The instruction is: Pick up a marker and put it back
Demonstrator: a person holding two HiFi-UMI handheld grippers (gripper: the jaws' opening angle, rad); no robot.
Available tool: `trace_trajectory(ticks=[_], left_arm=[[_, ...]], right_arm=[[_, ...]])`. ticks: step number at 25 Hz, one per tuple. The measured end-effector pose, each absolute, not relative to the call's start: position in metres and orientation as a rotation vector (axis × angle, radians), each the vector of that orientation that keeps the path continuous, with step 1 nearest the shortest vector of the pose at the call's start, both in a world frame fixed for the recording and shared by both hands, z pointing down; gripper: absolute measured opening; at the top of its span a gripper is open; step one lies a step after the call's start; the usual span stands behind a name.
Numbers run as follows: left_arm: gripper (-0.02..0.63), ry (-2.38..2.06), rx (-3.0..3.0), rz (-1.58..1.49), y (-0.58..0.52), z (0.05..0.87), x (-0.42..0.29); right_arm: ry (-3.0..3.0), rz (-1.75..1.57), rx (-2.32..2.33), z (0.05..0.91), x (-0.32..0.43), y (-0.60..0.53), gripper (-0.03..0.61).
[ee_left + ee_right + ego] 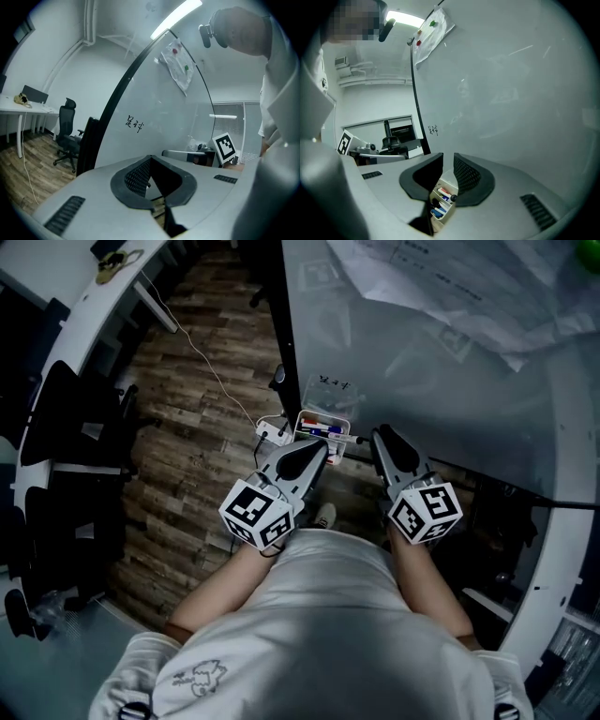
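A small white marker holder (323,424) hangs low on the whiteboard (422,362), with red, blue and dark markers (321,431) lying in it. My left gripper (323,450) hovers just below the holder with its jaws shut and empty; in the left gripper view its tips (150,158) meet and no marker shows. My right gripper (380,435) is to the right of the holder. In the right gripper view its jaws (448,157) stand a narrow gap apart, with nothing between them. Through that gap I see the holder (440,206) and its markers (443,193) below.
Paper sheets (469,287) are pinned high on the whiteboard, beside small handwriting (333,382). A white power strip (272,433) with a cable lies on the wooden floor (187,427). Black office chairs (66,427) and a white desk (75,306) stand at the left.
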State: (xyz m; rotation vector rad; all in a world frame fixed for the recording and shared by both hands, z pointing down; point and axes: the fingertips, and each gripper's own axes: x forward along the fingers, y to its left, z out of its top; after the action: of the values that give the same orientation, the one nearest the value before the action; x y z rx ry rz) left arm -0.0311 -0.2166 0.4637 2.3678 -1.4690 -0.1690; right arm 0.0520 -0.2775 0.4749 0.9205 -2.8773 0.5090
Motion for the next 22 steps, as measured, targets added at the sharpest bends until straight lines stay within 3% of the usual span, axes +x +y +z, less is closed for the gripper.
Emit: trace_trajectory(ticks=[6,22], left_arm=[[0.005,-1.487,2.421,-0.168,-0.219,0.442,-0.026],[0.005,-1.424,2.510,-0.161,-0.207,0.427,-0.035]], right_arm=[[-2.945,0.441,0.898,0.449,0.055,-0.275,0.012],[-2.965,0.424,0.963,0.434,0.042,-0.256,0.012]])
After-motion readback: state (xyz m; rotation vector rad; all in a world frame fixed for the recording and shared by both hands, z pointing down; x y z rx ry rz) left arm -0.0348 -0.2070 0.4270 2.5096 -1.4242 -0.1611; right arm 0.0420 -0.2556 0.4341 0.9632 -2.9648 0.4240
